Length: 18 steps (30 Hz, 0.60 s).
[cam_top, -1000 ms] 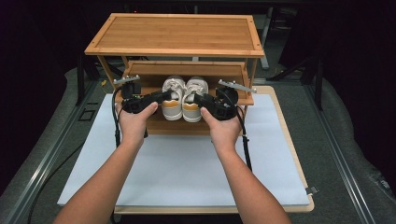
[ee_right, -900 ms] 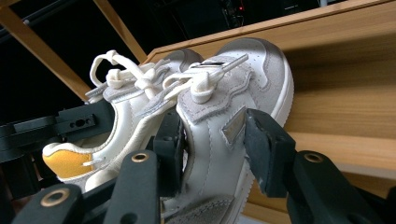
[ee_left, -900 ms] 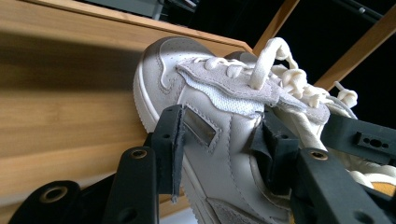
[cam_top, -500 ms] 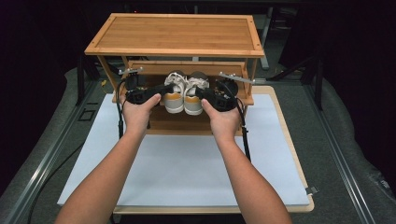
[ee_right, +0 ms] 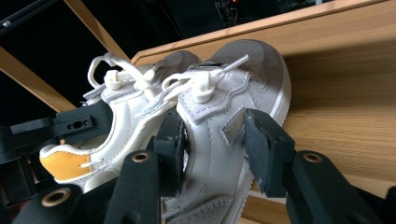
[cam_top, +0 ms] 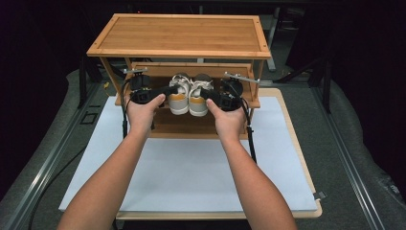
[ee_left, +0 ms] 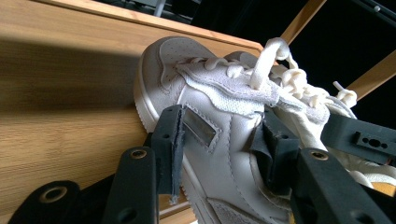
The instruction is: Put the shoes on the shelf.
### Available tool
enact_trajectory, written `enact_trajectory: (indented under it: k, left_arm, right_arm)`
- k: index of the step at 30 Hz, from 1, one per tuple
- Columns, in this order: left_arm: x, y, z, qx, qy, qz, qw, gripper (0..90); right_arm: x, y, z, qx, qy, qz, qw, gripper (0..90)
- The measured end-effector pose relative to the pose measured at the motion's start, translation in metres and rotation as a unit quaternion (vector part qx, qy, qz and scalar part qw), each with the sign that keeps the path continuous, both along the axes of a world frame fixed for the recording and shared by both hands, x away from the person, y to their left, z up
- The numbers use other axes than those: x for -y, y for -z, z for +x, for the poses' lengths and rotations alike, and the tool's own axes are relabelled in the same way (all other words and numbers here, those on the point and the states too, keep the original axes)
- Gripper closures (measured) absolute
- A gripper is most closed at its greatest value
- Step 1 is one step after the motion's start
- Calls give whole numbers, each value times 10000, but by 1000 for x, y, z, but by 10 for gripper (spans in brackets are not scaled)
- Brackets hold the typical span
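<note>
Each claw grips one white sneaker (cam_top: 179,94) inside the wooden rack (cam_top: 179,36).

Shoe rack (cam_top: 179,36): warm honey-brown wood with fine lengthwise grain, slightly darker frame edging.
Left shoe (cam_top: 178,98): off-white upper, cream laces, mustard-yellow heel patch.
Right shoe (cam_top: 198,99): the same off-white with mustard heel, grey-tinted toe panel.
Left hand-held gripper (cam_top: 168,90) and right hand-held gripper (cam_top: 205,94): matt black, brass-coloured rivets.
Mat (cam_top: 191,167): plain white.
Worktop (cam_top: 287,112): pale wood edge.
</note>
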<state>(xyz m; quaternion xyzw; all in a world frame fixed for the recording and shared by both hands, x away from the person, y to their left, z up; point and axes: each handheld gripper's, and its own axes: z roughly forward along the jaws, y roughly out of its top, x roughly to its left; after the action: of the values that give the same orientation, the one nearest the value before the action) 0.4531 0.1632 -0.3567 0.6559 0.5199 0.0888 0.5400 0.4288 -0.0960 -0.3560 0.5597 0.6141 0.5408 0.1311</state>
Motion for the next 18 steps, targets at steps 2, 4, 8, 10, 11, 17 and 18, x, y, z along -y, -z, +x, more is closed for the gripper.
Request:
enact_trajectory:
  k: [2,4,8,10,11,17,18]
  left_arm:
    - [0,2,2,-57,4,-24,10000,570]
    - [0,2,3,-32,9,-12,10000,569]
    - [1,0,5,-78,11,53,10000,565]
    - [3,-2,6,-97,20,169,9998,561]
    - [4,-3,6,-100,13,215,9997,561]
    - [6,-3,10,-147,-41,197,9997,559]
    - [6,-3,10,-158,-75,156,9997,558]
  right_arm:
    - [-2,2,1,-16,36,-57,10000,596]
    - [-1,2,3,-41,71,10,10000,596]
    - [-2,1,5,10,126,-53,9999,599]
    - [-3,1,7,8,183,-33,9998,600]
    - [-3,1,7,0,189,-42,9998,601]
    - [-6,0,9,-22,360,-92,9993,603]
    - [-7,0,9,-10,375,-77,9993,603]
